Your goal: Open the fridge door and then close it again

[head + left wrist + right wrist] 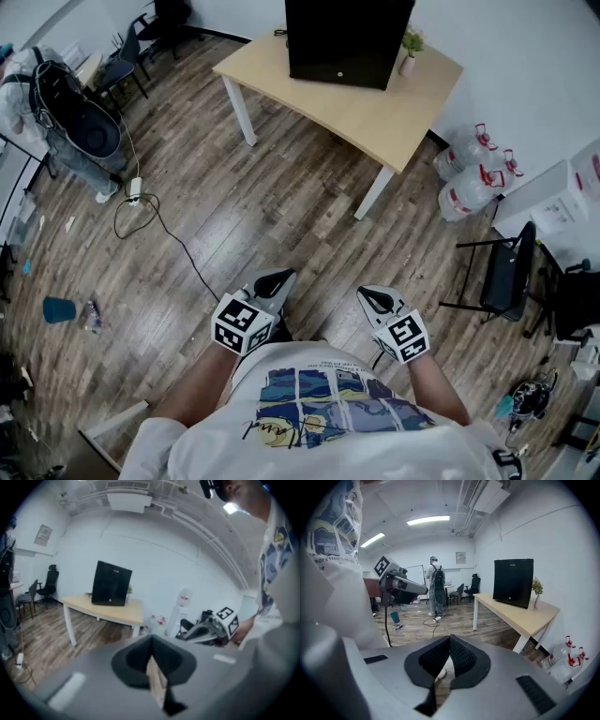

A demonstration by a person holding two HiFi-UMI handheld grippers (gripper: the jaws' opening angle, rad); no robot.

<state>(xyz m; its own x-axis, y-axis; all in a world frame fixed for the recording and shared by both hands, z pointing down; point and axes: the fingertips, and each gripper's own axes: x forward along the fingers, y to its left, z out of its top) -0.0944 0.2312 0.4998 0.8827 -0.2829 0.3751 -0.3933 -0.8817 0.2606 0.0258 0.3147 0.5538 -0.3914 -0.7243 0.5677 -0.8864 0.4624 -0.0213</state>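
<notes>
The fridge [347, 37] is a small black box with its door closed, standing on a light wooden table [394, 112] at the far side of the room. It also shows in the left gripper view [111, 584] and the right gripper view [513, 582], well beyond the jaws. My left gripper [279, 278] and right gripper [370, 295] are held close to my body over the wooden floor, far from the fridge. The jaws of the left gripper [151, 641] meet at the tips with nothing between them. The right gripper [450, 641] is shut the same way, empty.
A small potted plant [411, 47] stands beside the fridge. Large water bottles [469, 178] lie by the wall at right, near a black chair [506, 272]. A person with a backpack [66, 112] stands at far left. A cable [159, 225] and a blue cup [58, 308] lie on the floor.
</notes>
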